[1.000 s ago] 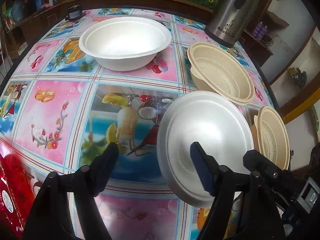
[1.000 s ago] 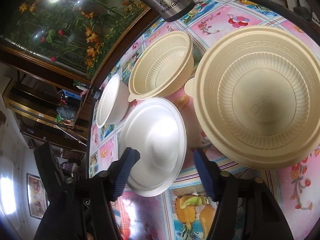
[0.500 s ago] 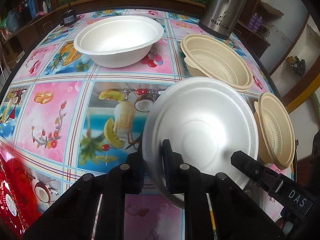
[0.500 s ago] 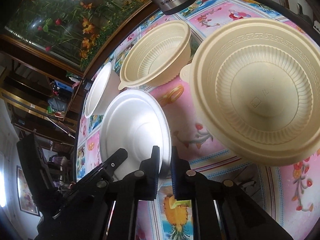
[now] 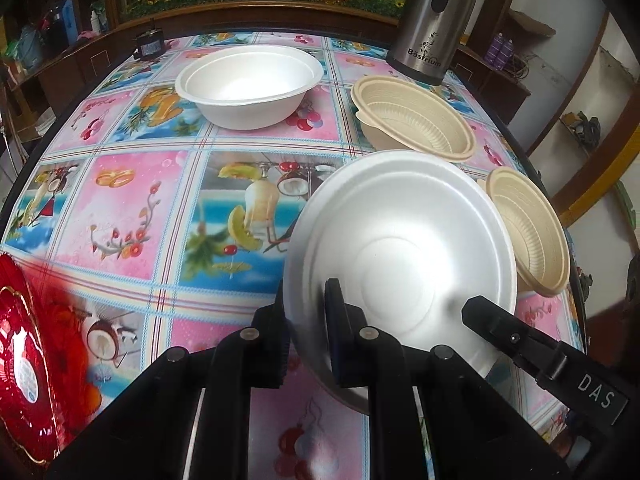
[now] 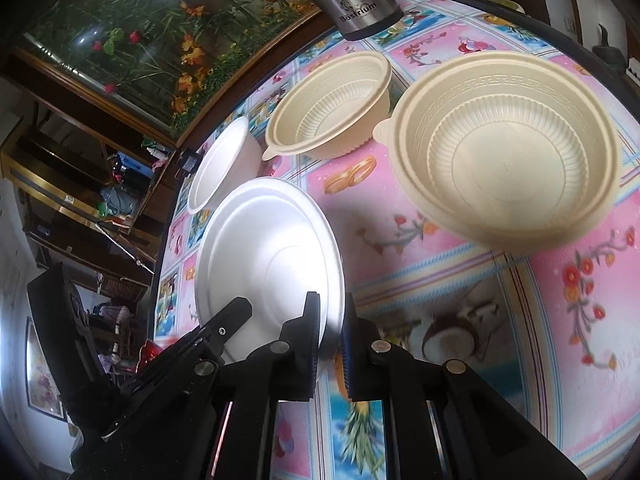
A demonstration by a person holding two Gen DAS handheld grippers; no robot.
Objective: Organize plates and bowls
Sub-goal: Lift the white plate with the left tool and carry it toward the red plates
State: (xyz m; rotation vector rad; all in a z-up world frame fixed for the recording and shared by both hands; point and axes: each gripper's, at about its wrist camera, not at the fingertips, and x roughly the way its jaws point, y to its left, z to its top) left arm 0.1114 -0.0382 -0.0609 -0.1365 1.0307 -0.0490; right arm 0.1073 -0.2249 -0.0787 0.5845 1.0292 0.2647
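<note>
In the left wrist view the left gripper point(image 5: 306, 334), at lower centre of the frame, has its two fingers point(image 5: 335, 320) nearly together, pinching the rim of a white foam bowl point(image 5: 400, 256) that tilts up in the right half of the frame. The right gripper point(image 6: 330, 328), at lower centre of its own view, pinches the opposite rim of the same bowl point(image 6: 268, 260) in the same way, one finger inside and one outside.

Counted: two white bowls, the held one and another point(image 5: 249, 80) standing on the table at upper centre; two cream ribbed bowls, one point(image 5: 416, 118) at upper right, one point(image 5: 528, 236) at the right edge just beside the held bowl. One steel flask point(image 5: 432, 20) stands at top right on the patterned tablecloth point(image 5: 132, 200). One red packet point(image 5: 24, 360) lies at lower left.
</note>
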